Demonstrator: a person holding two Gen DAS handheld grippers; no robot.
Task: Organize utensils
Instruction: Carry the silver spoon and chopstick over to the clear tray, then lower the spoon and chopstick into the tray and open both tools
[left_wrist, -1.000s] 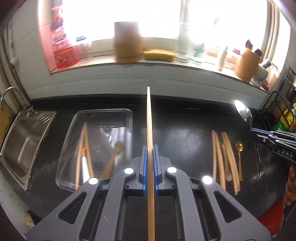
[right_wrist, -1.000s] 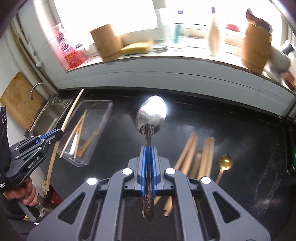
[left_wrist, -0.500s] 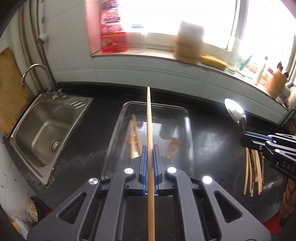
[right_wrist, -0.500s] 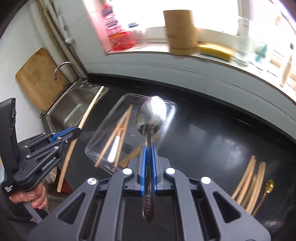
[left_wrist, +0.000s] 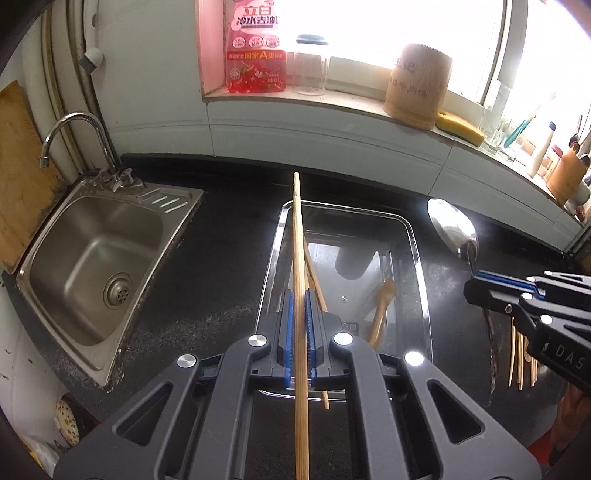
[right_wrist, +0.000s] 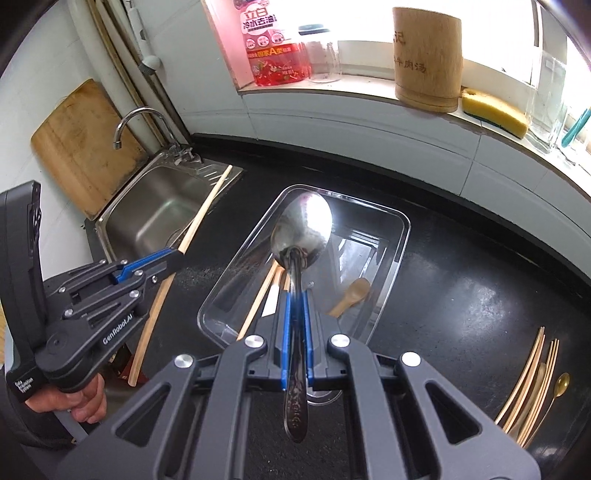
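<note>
My left gripper (left_wrist: 299, 314) is shut on a long bamboo chopstick (left_wrist: 297, 240) and holds it over the left part of a clear plastic tray (left_wrist: 413, 236). My right gripper (right_wrist: 293, 306) is shut on a steel spoon (right_wrist: 301, 229), bowl forward, above the same tray (right_wrist: 399, 236). In the tray lie chopsticks (right_wrist: 258, 295) and a small wooden spoon (right_wrist: 351, 291). Each gripper shows in the other's view: the right one (left_wrist: 476, 280) beside the tray's right edge, the left one (right_wrist: 177, 254) to the tray's left.
A steel sink (left_wrist: 92, 254) with a tap is left of the tray on the black counter. More chopsticks and a gold spoon (right_wrist: 561, 384) lie at the right. A cutting board (right_wrist: 81, 147) leans behind the sink. The windowsill holds a wooden holder (right_wrist: 428, 59), a sponge and bottles.
Both grippers have swung left, from over the loose utensils on the right to above the clear tray. Each keeps its hold, on the chopstick and on the spoon.
</note>
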